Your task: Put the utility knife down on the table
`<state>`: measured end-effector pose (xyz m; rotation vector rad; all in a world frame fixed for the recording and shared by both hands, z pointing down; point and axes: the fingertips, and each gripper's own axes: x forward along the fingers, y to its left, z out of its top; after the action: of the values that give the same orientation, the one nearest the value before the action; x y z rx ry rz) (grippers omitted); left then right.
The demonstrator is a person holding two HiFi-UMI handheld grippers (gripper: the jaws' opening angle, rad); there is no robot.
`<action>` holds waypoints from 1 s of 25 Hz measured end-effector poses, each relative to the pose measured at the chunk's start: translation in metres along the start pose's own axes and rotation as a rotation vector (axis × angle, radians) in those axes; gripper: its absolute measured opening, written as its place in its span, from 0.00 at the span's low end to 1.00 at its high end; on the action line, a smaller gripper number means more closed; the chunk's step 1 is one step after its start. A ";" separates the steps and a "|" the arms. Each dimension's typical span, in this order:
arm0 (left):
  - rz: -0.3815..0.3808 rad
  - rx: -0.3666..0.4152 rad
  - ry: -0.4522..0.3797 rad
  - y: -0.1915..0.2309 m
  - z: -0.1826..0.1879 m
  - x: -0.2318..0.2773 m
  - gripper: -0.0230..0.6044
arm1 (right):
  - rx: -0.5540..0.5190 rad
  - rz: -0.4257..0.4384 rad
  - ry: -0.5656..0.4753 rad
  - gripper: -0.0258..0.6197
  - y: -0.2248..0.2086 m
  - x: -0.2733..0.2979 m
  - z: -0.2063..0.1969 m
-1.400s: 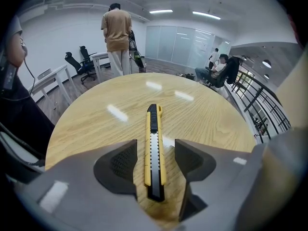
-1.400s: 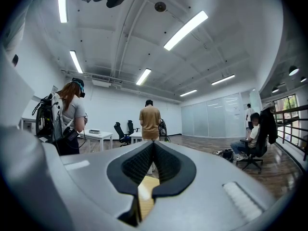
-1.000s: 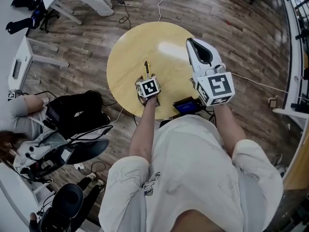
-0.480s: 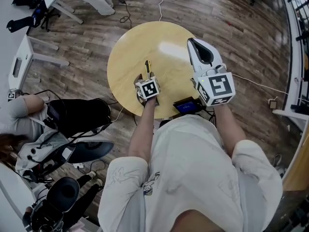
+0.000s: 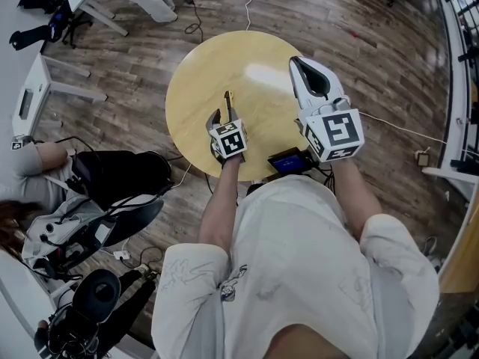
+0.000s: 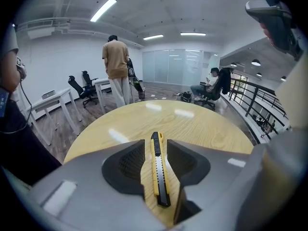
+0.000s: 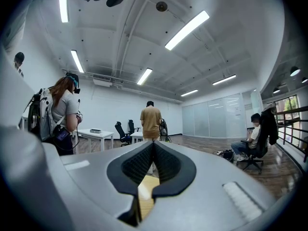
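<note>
Utility knife (image 6: 157, 171), yellow and black, flat on round table (image 6: 211, 129)

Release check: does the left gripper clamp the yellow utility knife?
No, the left gripper's jaws, just closing, stand clear of the knife on the wooden table.

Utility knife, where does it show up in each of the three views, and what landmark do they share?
Head view: utility knife just left of centre, on the round wooden table.
Left gripper view: low centre, lying lengthwise on the table.
Right gripper view: not in it.
Shared landmark: the table, a pale sliver in the right gripper view.
</note>
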<state>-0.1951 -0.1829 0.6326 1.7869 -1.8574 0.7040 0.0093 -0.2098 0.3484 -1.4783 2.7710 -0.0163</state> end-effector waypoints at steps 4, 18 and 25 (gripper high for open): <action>0.014 0.023 -0.033 0.000 0.006 -0.004 0.25 | 0.000 0.002 -0.004 0.05 0.000 0.000 0.001; 0.013 0.037 -0.100 -0.001 0.018 -0.008 0.10 | 0.003 0.001 -0.005 0.05 0.002 0.001 -0.003; -0.010 0.012 -0.114 -0.005 0.021 -0.010 0.07 | 0.000 0.003 0.000 0.05 0.002 0.001 -0.002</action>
<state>-0.1891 -0.1894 0.6103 1.8782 -1.9189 0.6223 0.0072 -0.2094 0.3500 -1.4746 2.7729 -0.0165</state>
